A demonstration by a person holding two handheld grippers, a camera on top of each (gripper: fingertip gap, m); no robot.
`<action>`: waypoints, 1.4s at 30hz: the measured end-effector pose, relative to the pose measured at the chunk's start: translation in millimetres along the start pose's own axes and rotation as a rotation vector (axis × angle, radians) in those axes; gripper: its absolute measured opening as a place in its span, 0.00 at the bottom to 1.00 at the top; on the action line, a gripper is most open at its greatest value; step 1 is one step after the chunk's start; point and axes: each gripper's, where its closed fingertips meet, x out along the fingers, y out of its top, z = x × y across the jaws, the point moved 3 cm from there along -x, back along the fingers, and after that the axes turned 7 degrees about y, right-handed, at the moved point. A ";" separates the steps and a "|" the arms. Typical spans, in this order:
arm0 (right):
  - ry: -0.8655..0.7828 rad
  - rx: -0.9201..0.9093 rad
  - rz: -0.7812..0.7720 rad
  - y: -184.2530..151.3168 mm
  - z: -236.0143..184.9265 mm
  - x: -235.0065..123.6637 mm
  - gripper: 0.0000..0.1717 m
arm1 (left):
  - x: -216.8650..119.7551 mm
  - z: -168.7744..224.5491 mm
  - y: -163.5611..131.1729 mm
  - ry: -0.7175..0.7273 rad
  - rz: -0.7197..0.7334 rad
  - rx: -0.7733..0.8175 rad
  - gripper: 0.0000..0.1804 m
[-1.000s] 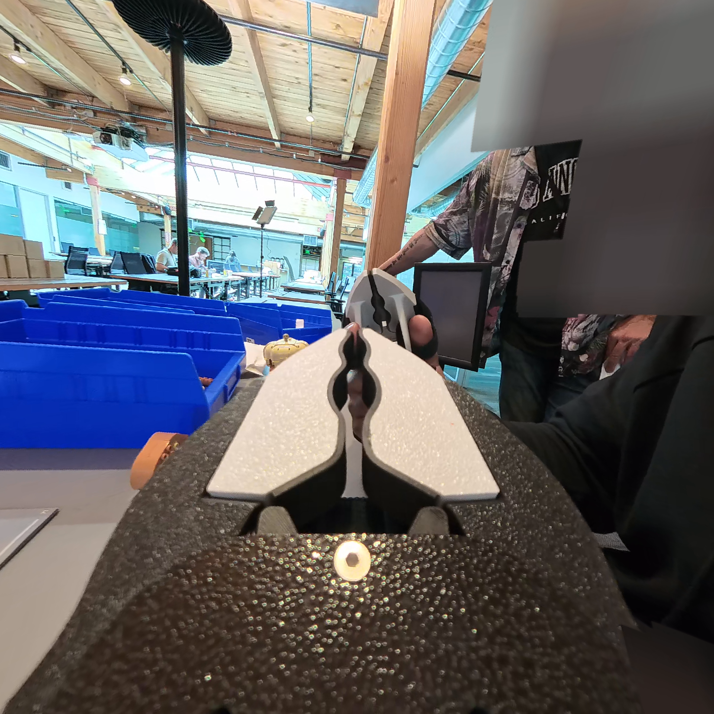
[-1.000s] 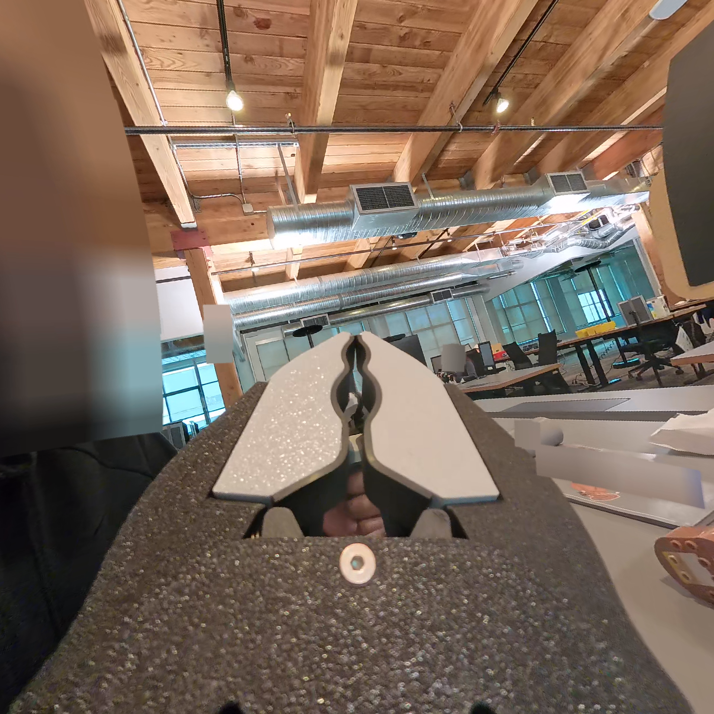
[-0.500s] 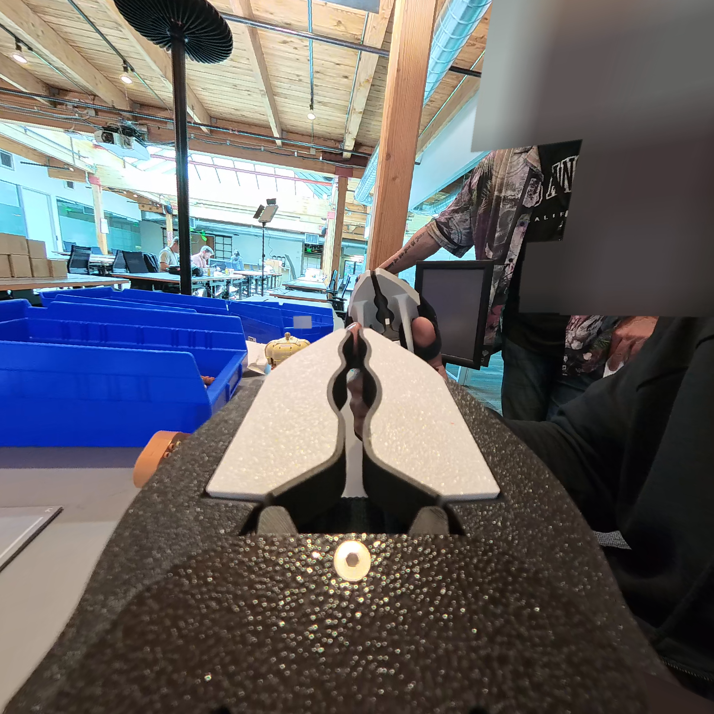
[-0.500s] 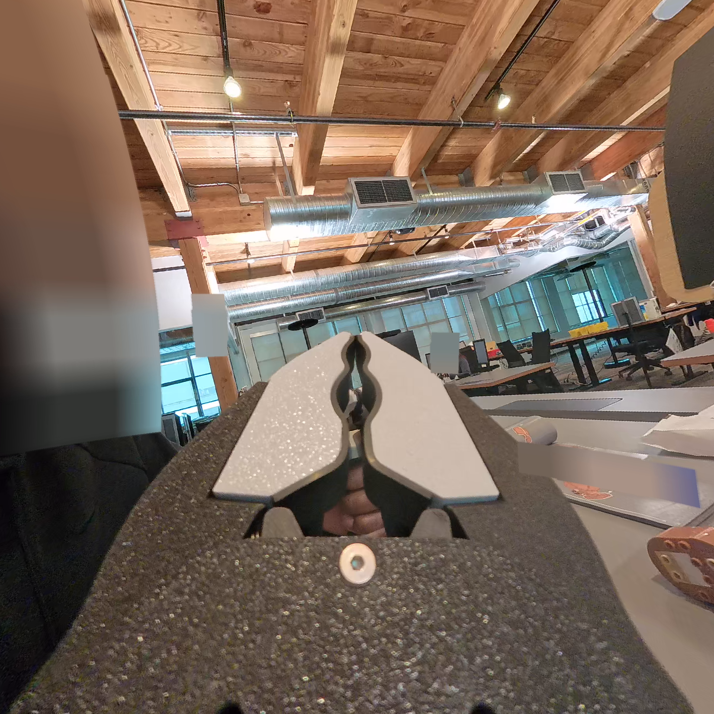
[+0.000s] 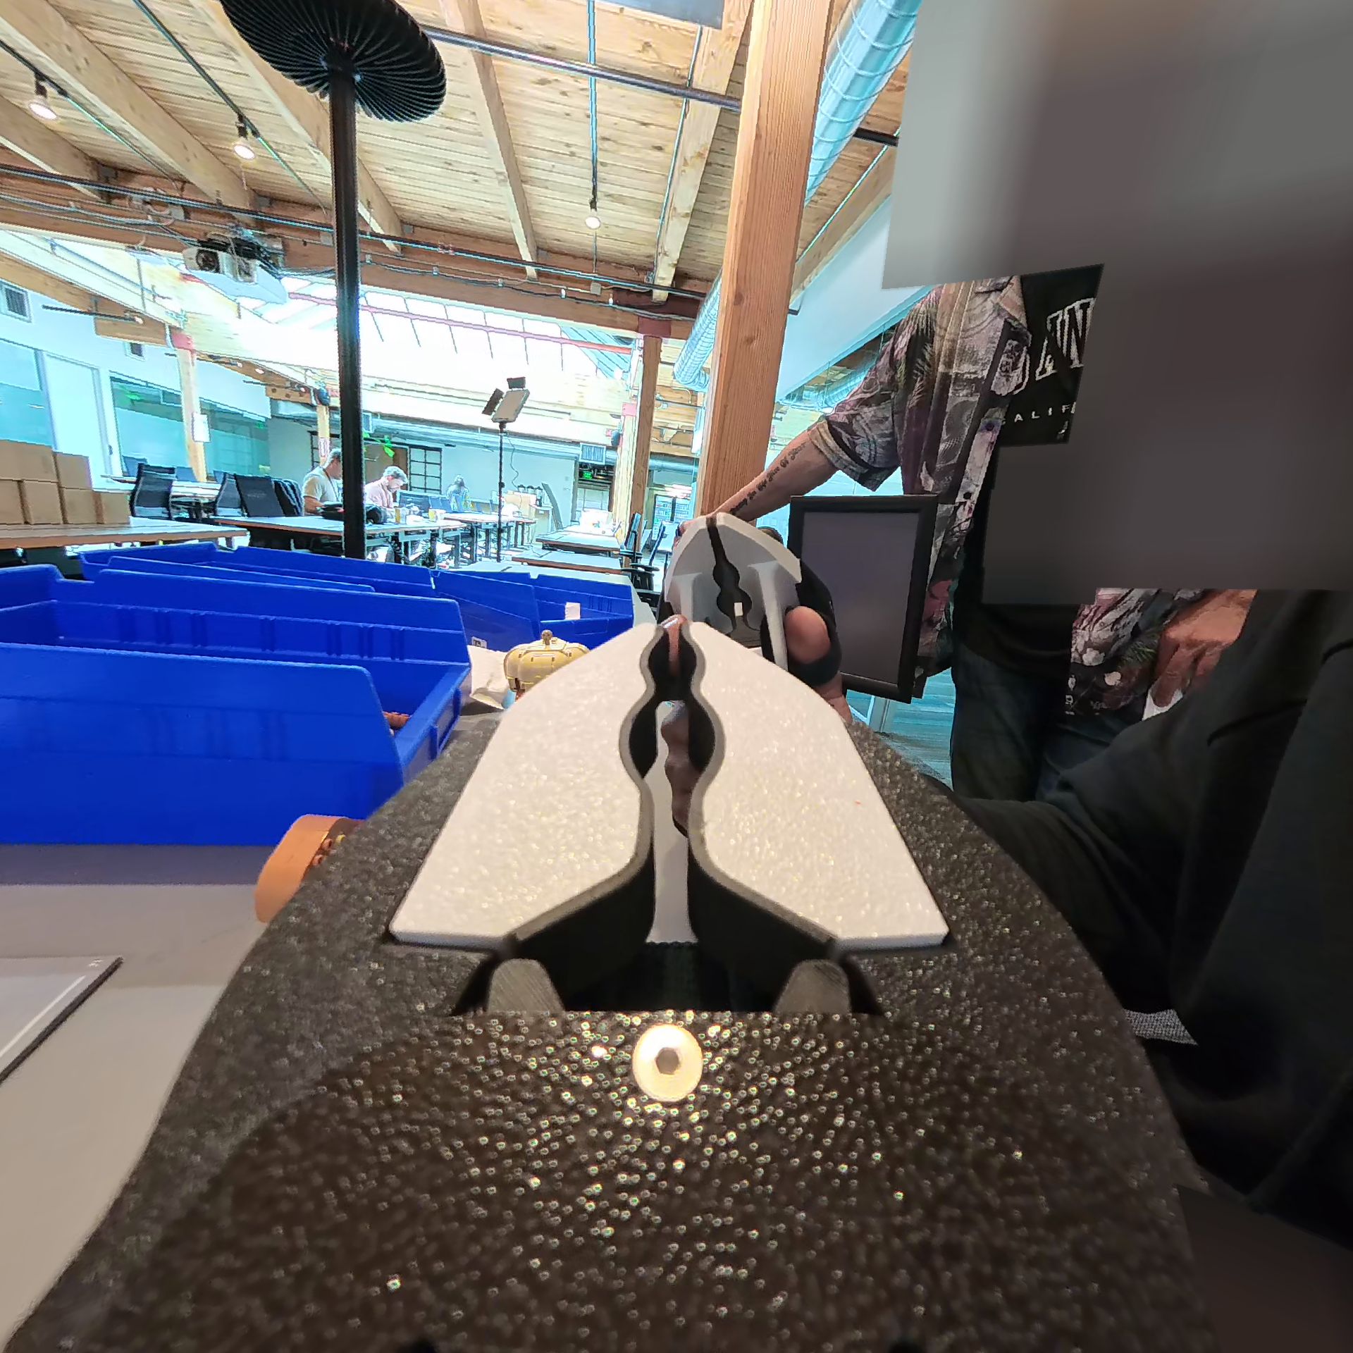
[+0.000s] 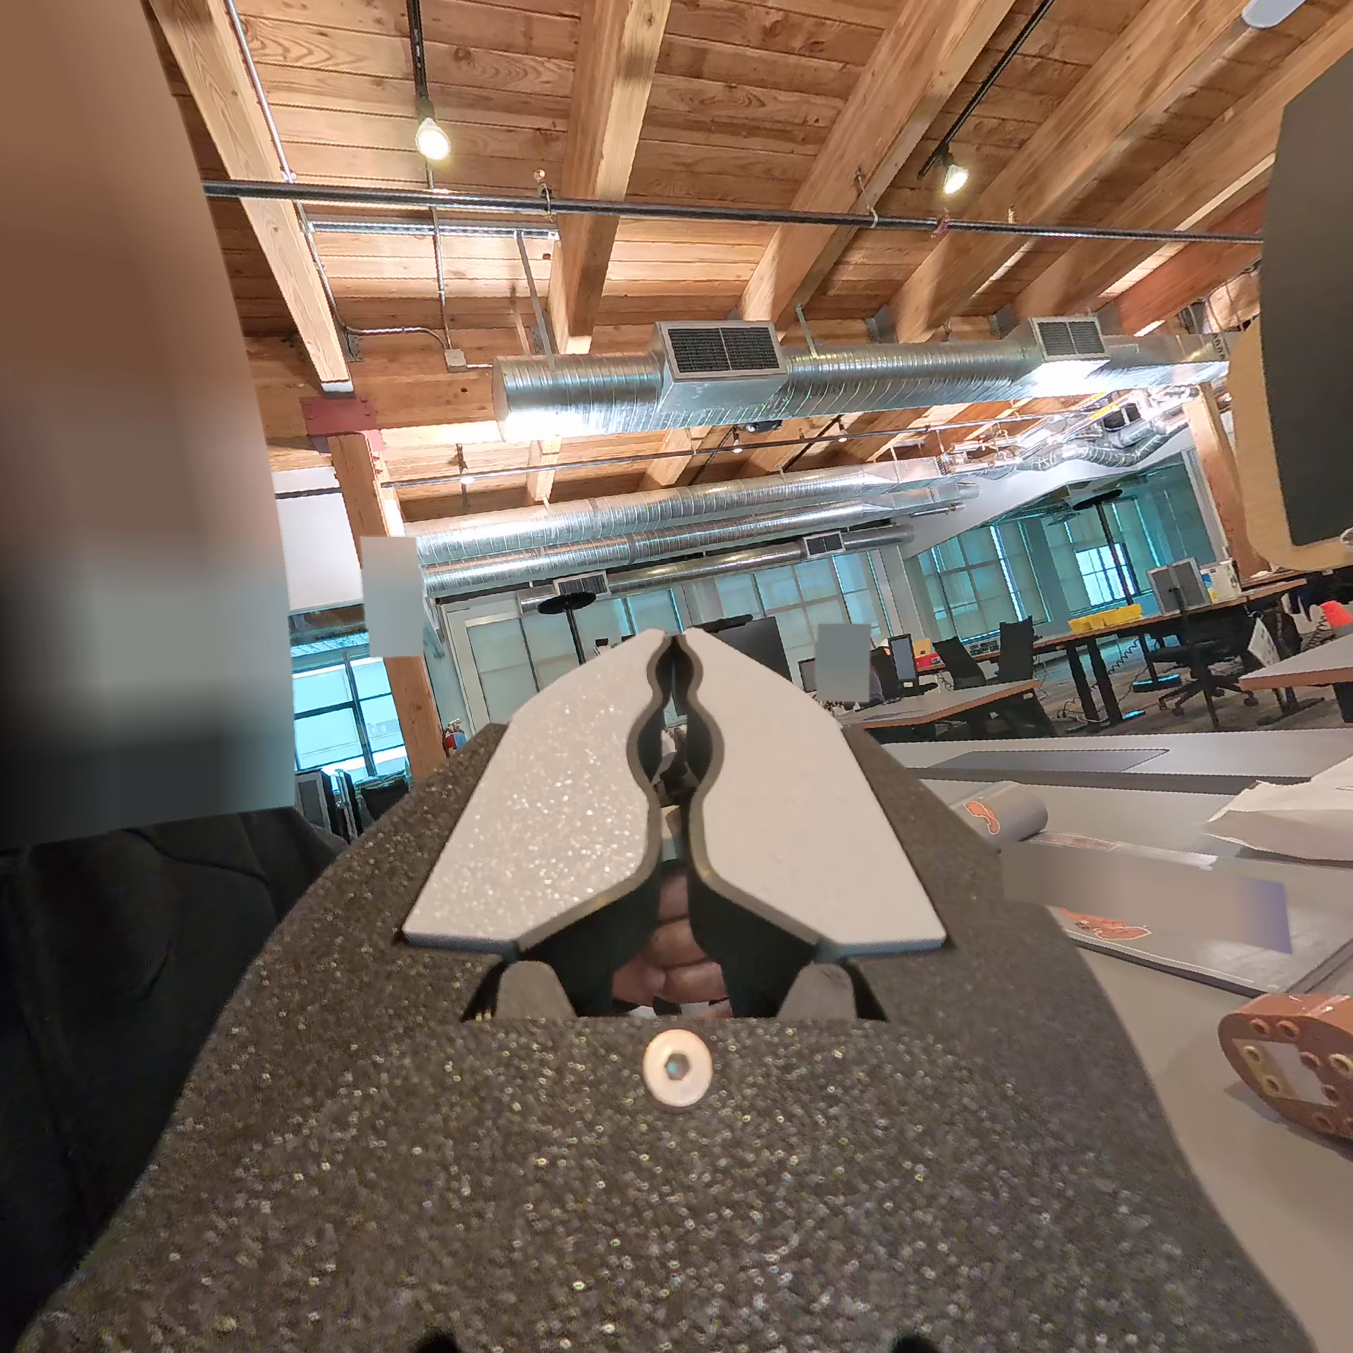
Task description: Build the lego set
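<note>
My left gripper (image 5: 677,631) is shut, with nothing gripped between its fingertips; it is held above a grey table (image 5: 110,1025). A person's hand (image 5: 677,761) shows through the gaps behind its fingers. Just beyond it, that hand holds my right gripper (image 5: 732,586), which is also shut and tilted upward. In the right wrist view my right gripper (image 6: 677,644) is shut with nothing between its fingertips and points up toward the wooden ceiling. Fingers of a hand (image 6: 673,966) show beneath its jaws.
Blue bins (image 5: 220,695) line the table at left, with a golden pumpkin-shaped object (image 5: 545,659) and an orange-brown part (image 5: 293,871) near them. A person holding a black-framed panel (image 5: 864,593) stands at right. A brown plate with holes (image 6: 1303,1069), a grey roll (image 6: 1010,813) and white paper (image 6: 1288,813) lie on the table. The grippers' ends are close to 8 cm from one another.
Both grippers stay shut. The two views have drifted only slightly; nothing was taken hold of or let go.
</note>
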 end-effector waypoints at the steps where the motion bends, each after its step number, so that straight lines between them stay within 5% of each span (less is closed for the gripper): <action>1: -0.001 -0.001 -0.001 -0.1 -0.1 0.1 0.00 | -0.1 -0.2 0.0 0.001 0.000 -0.001 0.01; 37: 0.002 -0.024 -0.036 -4.8 -2.6 2.3 0.00 | -4.8 -2.4 9.2 -0.020 0.068 -0.082 0.06; 42: 0.003 -0.028 -0.040 -5.4 -3.0 2.7 0.00 | -4.5 1.4 8.4 -0.035 0.058 -0.053 0.00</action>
